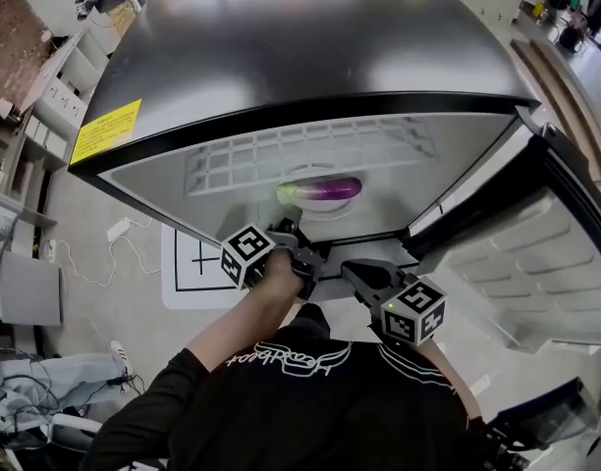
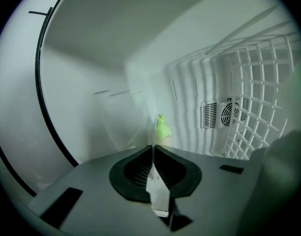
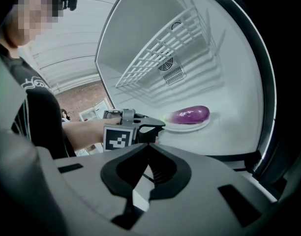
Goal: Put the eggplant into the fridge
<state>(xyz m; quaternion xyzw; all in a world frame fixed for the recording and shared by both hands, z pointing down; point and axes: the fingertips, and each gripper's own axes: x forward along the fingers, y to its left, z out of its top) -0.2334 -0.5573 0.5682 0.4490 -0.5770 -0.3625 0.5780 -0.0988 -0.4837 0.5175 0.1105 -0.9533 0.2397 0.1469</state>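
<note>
Mostly hidden past closed left claw, eggplant on plate, right claw closed, empty.

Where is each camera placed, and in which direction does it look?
Head view: on the person's head, facing steeply down into the open fridge; left gripper, right gripper and a forearm show.
Left gripper view: on the left gripper, facing the fridge's back wall; only its jaws show.
Right gripper view: on the right gripper, facing the eggplant on its plate; the left gripper and forearm show.
Shared: all see the eggplant.
</note>
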